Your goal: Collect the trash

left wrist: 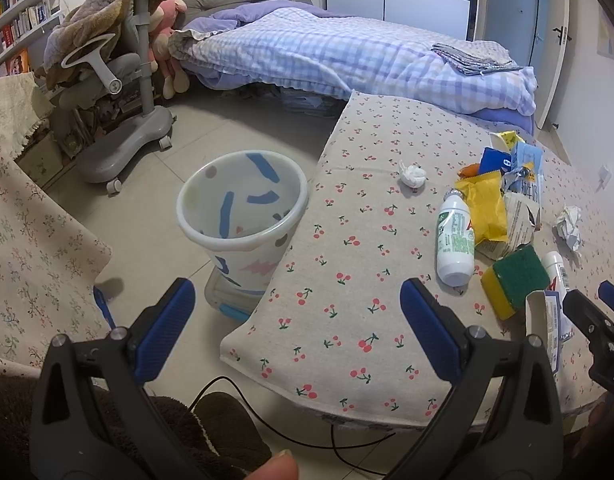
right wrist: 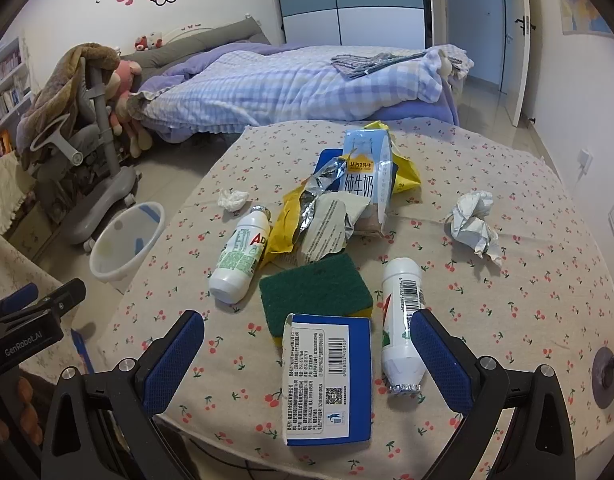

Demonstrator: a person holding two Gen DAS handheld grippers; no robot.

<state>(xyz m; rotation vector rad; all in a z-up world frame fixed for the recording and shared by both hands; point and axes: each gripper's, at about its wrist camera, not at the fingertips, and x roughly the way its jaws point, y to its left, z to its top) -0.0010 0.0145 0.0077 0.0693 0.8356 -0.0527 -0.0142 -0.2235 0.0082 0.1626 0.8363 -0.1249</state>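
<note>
Right wrist view: a cherry-print worktop in a bedroom, a bed behind it.
Trash lies mid-worktop around a green sponge; left of the worktop, a floor bin looks empty. Left gripper and right gripper gape wide, holding nothing.

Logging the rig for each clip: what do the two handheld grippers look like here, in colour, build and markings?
Both match: the left gripper and right gripper have black plastic frames with triangular cut-outs, silver bolts at the joints, and blue finger pads with a fine grid texture. In the right wrist view, the left unit's body reads "GenRobot.AI" in white. A thin black cable trails across the floor below.
</note>
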